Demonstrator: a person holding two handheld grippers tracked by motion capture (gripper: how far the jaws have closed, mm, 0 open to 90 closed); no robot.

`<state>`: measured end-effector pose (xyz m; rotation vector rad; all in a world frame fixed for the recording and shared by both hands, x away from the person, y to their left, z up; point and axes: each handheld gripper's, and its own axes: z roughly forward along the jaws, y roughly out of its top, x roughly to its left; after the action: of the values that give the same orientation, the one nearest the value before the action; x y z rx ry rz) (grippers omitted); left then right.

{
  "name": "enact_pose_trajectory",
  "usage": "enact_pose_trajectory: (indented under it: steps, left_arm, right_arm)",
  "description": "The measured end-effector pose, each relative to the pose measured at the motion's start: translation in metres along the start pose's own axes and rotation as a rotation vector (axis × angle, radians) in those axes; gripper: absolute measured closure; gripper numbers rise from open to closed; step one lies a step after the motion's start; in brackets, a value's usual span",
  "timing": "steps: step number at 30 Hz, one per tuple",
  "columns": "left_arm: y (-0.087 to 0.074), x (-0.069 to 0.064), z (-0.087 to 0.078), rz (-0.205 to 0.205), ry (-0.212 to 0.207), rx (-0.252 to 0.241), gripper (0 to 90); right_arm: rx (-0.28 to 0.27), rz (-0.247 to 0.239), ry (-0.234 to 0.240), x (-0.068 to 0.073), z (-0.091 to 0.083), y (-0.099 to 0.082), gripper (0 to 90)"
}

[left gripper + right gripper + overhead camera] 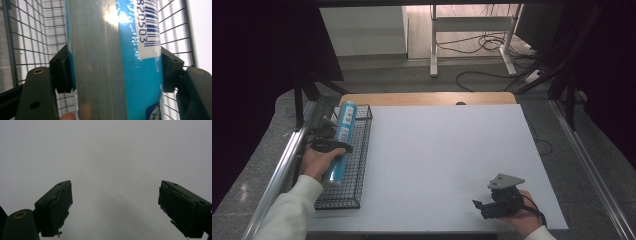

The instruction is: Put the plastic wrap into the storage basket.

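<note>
A: Where is the long blue cylindrical can with the white barcode label [341, 141] now?

B: It lies lengthwise over the black wire mesh basket [357, 165] at the left edge of the white tabletop [437, 165]. Your left gripper [330, 145] is clamped across the middle of it; in the left gripper view both black jaws press on the can's sides [110, 62], with the mesh behind.

A: Is it resting in the basket?

B: I cannot tell if it touches the wire or hangs just above. I judge you are placing it or lifting it, so keep the can level and parallel to the long side of the basket, and move slowly, because the smooth shiny wall can slip between the pads.

A: And my right hand?

B: Your right gripper [492, 202] rests near the front right of the tabletop, well apart from the basket. Its jaws are spread wide, with nothing between them. Keep it there.
</note>
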<state>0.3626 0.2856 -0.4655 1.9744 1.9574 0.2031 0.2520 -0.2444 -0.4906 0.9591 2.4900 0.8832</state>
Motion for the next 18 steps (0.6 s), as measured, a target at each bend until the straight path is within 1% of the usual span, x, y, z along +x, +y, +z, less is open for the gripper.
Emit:
enact_pose_trajectory:
  steps: [3,5,6,8,13,16,18]
  left_arm:
    - [-0.001,-0.003,0.003,0.007,0.035,0.01,30.3]
    - [-0.002,-0.006,0.005,0.024,0.057,0.022,30.3]
    - [-0.002,-0.007,0.006,0.032,0.06,0.028,30.3]
    - [-0.003,-0.008,0.009,0.036,0.059,0.041,30.3]
    - [-0.003,-0.01,0.018,0.022,0.03,0.078,30.3]
    - [-0.003,-0.008,0.024,0.007,0.035,0.096,30.3]
    - [-0.002,-0.007,0.027,0.007,0.044,0.108,30.3]
  right_arm:
    - [0.001,-0.002,0.001,0.0,0.0,0.0,12.6]
    - [0.0,-0.003,0.001,0.0,0.0,0.0,12.6]
    - [0.0,-0.003,0.001,0.0,0.0,0.0,12.6]
    - [0.0,-0.005,0.002,0.0,0.0,0.0,12.6]
    - [-0.001,-0.007,0.005,0.0,0.0,0.001,12.6]
    - [-0.001,-0.007,0.004,0.0,0.0,0.001,12.6]
    - [-0.001,-0.008,0.004,0.0,0.001,0.001,12.6]
